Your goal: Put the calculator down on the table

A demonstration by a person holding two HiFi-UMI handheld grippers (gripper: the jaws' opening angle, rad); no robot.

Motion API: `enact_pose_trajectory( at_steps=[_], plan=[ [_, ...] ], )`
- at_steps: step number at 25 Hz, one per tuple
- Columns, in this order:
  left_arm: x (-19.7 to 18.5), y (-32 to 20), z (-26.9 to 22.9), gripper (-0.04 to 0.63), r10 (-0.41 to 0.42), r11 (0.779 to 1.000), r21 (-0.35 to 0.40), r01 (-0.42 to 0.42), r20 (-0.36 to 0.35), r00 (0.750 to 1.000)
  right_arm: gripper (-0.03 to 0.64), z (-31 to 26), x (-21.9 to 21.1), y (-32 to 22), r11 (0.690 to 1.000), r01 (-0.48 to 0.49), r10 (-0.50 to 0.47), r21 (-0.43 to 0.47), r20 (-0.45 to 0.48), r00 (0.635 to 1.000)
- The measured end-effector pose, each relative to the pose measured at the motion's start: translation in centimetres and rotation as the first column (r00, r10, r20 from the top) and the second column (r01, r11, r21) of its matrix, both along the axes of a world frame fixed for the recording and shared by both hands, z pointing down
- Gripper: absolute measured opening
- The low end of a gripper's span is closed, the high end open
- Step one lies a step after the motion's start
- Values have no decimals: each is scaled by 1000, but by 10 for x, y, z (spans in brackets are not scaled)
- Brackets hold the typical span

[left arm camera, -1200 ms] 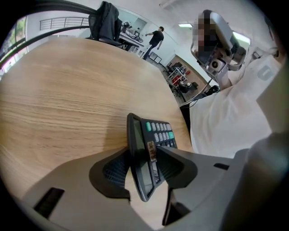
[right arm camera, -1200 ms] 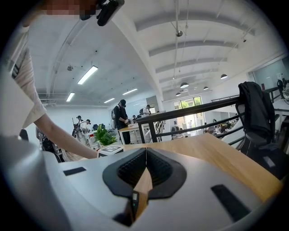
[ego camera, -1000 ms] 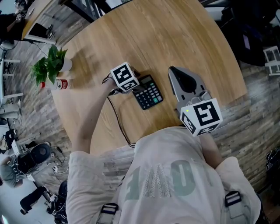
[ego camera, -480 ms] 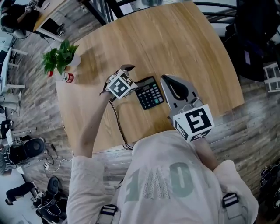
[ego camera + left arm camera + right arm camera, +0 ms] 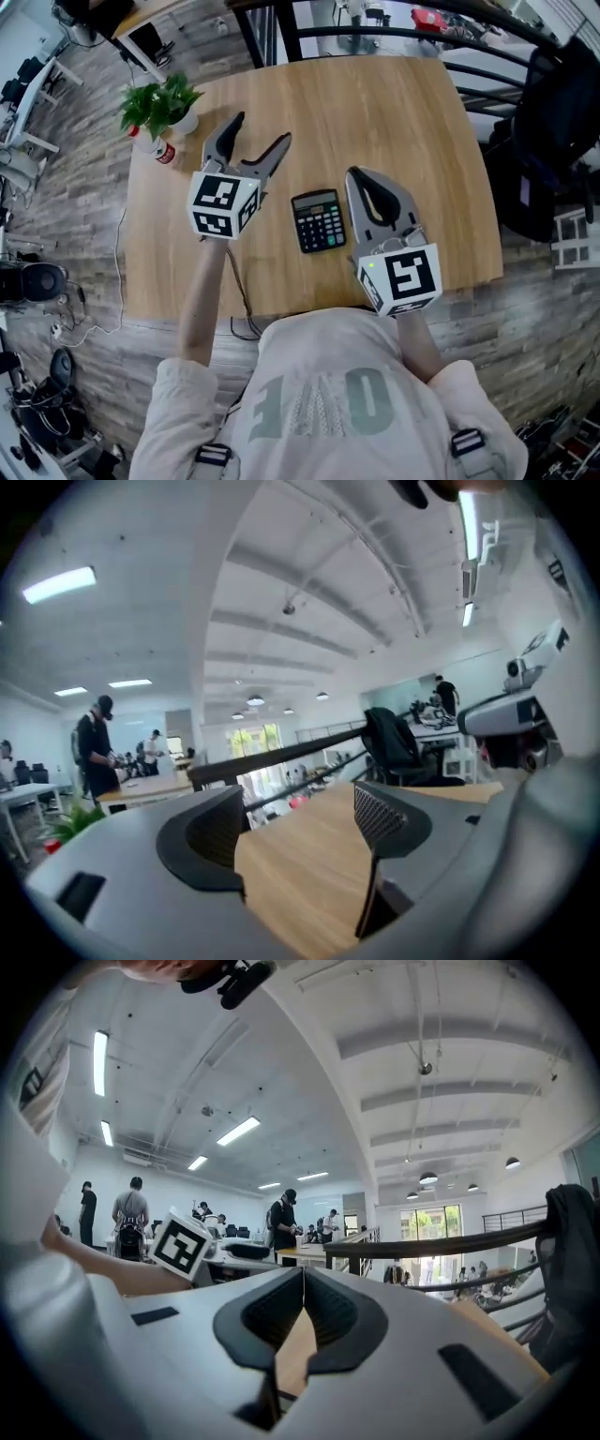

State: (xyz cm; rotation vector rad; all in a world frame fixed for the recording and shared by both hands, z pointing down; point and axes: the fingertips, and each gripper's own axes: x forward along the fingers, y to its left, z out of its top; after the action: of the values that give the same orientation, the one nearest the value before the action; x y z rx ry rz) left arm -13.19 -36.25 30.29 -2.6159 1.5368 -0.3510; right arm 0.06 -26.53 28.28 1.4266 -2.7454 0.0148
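Observation:
A black calculator (image 5: 319,220) lies flat on the round wooden table (image 5: 394,112), keys up, between my two grippers. My left gripper (image 5: 257,134) hangs raised to the calculator's left, pointing toward the far side, its jaws spread wide with nothing between them. In the left gripper view the left gripper (image 5: 302,819) shows only bare tabletop (image 5: 300,883) between its fingers. My right gripper (image 5: 361,176) is just right of the calculator, jaws together and empty. In the right gripper view the right gripper (image 5: 302,1279) has its tips touching.
A small potted plant (image 5: 161,105) and a red-and-white bottle (image 5: 163,151) stand at the table's far left. A black cable (image 5: 242,291) trails off the near edge. A dark railing (image 5: 375,33) runs behind the table. People stand at desks (image 5: 281,1222) in the distance.
My left gripper let go of the calculator, opened wide and rose away to the left, tilting up from pointing down to nearly level. The calculator stays on the table. The right gripper lifted slightly.

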Motion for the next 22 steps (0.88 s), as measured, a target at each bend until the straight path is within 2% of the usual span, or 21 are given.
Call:
enact_pose_trajectory(
  at_steps=[2,4,7,10,12,13,14,15,16,18,22],
  plan=[
    [-17,16,-34,378,-99,988,115,101,-25,995,20,-8,-8,-4,999,6,-6,38,2,1000],
    [-32,37,-64,377,-193,955,218,202,-62,979,20,-17,-16,-6,997,19,-20,69,17,1000],
    [-47,70,-95,376,-300,884,318,342,-173,938,20,-31,-24,-5,993,46,-49,108,25,998],
    [-62,99,-113,366,-400,803,378,461,-231,887,20,-41,-31,-3,989,57,-63,133,43,997],
    [-67,120,-119,325,-441,757,394,522,-281,852,20,-45,-33,0,987,58,-66,151,51,997],
    [-68,129,-121,277,-450,744,390,542,-306,839,20,-47,-34,1,986,54,-64,159,59,996],
    [-68,137,-120,186,-454,738,380,557,-331,827,20,-48,-35,3,985,46,-58,165,70,996],
    [-67,144,-119,52,-453,738,367,567,-355,818,20,-49,-35,5,985,37,-52,170,84,995],
    [-66,150,-117,15,-446,741,354,570,-374,813,20,-50,-35,7,985,27,-45,172,99,994],
    [-58,157,-113,9,-429,754,343,560,-388,816,20,-51,-35,10,985,12,-34,174,127,991],
    [-41,159,-104,9,-434,764,355,539,-336,836,18,-52,-37,18,982,9,-34,188,127,991]
  ],
)
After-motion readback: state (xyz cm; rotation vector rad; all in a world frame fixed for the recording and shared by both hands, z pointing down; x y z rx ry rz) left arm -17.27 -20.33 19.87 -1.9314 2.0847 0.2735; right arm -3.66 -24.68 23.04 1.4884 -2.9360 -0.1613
